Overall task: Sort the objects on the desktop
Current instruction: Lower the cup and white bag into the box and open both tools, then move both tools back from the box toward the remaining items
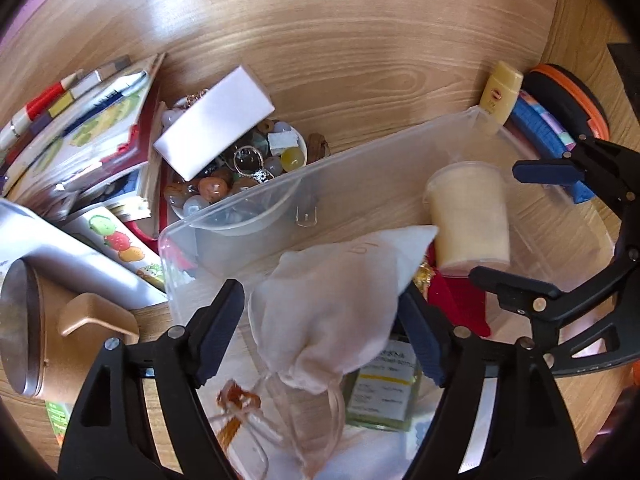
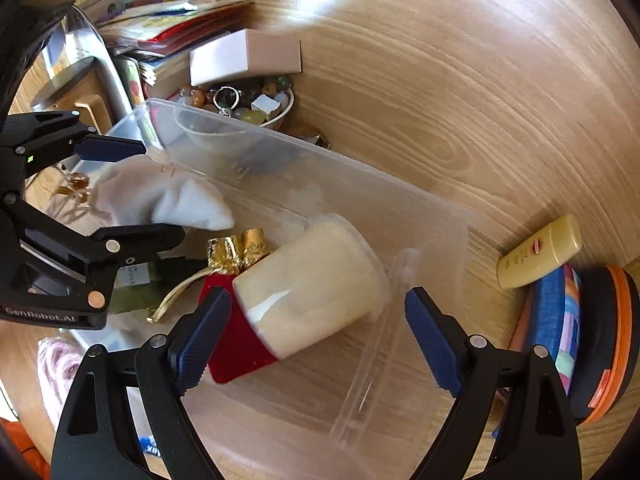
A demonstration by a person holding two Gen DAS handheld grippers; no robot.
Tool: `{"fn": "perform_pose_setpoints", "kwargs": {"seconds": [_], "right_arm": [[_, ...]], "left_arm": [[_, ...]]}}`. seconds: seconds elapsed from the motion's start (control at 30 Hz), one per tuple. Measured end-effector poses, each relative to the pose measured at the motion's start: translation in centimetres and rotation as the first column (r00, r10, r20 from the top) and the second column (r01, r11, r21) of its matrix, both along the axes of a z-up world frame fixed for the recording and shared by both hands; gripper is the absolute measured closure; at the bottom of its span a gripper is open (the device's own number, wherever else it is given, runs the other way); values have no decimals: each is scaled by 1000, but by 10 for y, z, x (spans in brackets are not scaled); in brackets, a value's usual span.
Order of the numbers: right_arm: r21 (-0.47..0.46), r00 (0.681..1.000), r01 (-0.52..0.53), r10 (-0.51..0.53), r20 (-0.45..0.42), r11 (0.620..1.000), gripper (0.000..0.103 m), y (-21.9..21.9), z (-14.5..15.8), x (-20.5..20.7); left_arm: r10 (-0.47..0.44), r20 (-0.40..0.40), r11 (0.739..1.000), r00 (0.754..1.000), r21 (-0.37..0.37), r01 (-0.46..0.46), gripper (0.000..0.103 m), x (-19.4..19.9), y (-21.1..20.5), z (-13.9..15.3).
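A clear plastic bin stands on the wooden desk. In it lie a white cloth pouch, a cream jar on its side, a red velvet pouch with a gold top, and a green bottle. My left gripper is open, and the white pouch rests between its blue pads. My right gripper is open just over the cream jar, with both pads clear of it.
Beyond the bin's far wall are a bowl of beads and stones, a white box resting on it and a stack of books. A yellow tube and an orange-rimmed round case lie to the right. A silver flask lies left.
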State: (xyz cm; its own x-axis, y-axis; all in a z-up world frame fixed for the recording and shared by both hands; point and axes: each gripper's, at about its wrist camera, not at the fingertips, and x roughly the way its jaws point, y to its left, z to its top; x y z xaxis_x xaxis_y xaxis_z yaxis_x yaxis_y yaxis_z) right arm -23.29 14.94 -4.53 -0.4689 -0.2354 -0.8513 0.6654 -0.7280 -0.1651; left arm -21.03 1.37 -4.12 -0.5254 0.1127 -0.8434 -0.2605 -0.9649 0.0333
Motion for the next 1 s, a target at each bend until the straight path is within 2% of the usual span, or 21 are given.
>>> {"fn": "perform_pose_setpoints", "kwargs": {"seconds": [0.23,0.5,0.57,0.9,1.0], "right_arm": [[-54,1000,18,-19,-20,998,16,26,17,17],[-131,997,34,-42,-61,991,16,37,39,28],[-145,996,36,-48,-81,989,16,42,49,41],[-186,986,-6,-25,-165,983,15,61,72,94],[-186,979,-19,-19,-203,982,14,66,74,109]], "left_arm": [[0,-69,1000,998,-7,0,16,23,-3,22],[3,-150,999,989,-35,-8,13,56,-5,44],[7,-172,999,985,-52,-16,13,65,-7,49],[33,-233,999,972,-28,-41,10,108,-17,68],[47,-251,998,967,-23,-55,4,123,-25,71]]}}
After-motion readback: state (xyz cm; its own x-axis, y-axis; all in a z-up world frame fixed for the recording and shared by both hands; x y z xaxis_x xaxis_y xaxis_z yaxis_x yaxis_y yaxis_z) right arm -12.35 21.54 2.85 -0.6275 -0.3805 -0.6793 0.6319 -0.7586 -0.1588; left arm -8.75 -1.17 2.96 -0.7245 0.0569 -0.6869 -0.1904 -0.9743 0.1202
